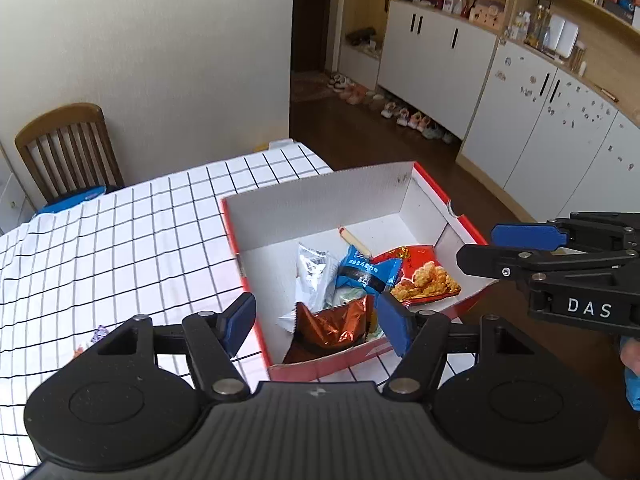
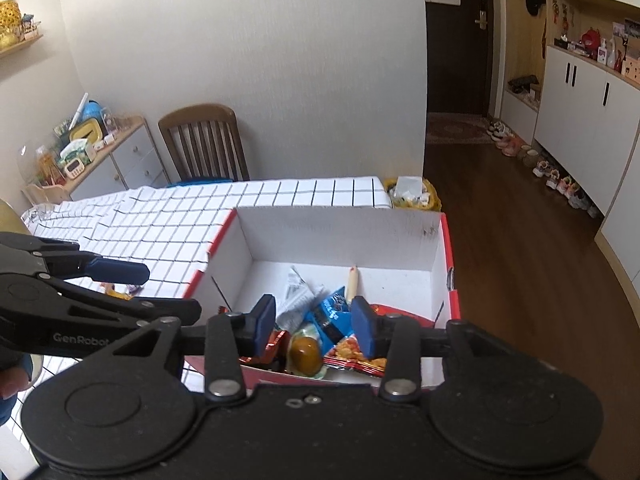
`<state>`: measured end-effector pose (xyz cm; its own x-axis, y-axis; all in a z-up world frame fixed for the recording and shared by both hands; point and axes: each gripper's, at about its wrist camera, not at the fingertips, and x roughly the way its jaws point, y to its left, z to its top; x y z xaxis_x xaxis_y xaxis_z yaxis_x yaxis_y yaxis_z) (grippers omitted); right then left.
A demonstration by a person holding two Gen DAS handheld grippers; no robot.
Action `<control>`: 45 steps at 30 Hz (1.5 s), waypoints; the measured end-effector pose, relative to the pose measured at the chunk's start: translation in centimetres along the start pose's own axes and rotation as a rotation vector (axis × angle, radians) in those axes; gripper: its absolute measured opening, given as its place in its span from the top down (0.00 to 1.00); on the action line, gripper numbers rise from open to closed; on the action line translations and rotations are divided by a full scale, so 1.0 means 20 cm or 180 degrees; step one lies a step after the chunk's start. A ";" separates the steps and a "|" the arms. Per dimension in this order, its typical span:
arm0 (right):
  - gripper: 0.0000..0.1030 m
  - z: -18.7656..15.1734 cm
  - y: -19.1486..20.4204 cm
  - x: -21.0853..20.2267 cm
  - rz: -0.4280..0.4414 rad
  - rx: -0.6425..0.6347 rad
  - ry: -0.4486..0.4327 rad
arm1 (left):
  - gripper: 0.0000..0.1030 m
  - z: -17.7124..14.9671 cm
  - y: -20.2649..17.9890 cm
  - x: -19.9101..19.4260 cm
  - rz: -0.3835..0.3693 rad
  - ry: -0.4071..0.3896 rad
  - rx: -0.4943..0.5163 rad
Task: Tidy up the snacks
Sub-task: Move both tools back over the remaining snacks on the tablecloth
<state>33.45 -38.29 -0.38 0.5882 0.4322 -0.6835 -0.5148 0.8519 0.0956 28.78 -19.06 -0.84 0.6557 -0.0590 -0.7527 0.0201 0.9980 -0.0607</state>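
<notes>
left gripper (image 1: pixel 316 322): jaws apart, empty | above box (image 1: pixel 320 200) | snack packets (image 1: pixel 356 288) inside

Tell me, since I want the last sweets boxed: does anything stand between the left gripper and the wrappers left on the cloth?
Nothing visible does. The wrappers lie on the tablecloth left of the box, and the left gripper is open.

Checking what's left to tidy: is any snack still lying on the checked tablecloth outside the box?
Yes, small wrapped snacks lie on the checked tablecloth left of the box.
</notes>
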 end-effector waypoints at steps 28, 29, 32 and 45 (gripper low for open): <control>0.20 -0.10 0.69 -0.12 0.0118 -0.0085 -0.0423 | 0.23 -0.29 0.71 -0.45 0.0054 -0.0471 -0.0193; 0.18 -0.10 0.72 -0.11 0.0133 -0.0096 -0.0439 | 0.21 -0.30 0.73 -0.46 0.0059 -0.0488 -0.0174; 0.09 -0.11 0.78 -0.10 0.0184 -0.0117 -0.0456 | 0.19 -0.34 0.80 -0.47 0.0054 -0.0537 -0.0133; 0.00 -0.17 1.01 0.05 0.0196 0.0003 -0.0320 | 0.18 -0.51 1.18 -0.36 -0.0070 -0.0318 -0.0169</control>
<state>21.54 -21.75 -1.61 0.6152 0.5111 -0.6003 -0.5513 0.8232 0.1360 16.83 4.60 -3.48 0.7276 -0.0755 -0.6819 -0.0030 0.9936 -0.1132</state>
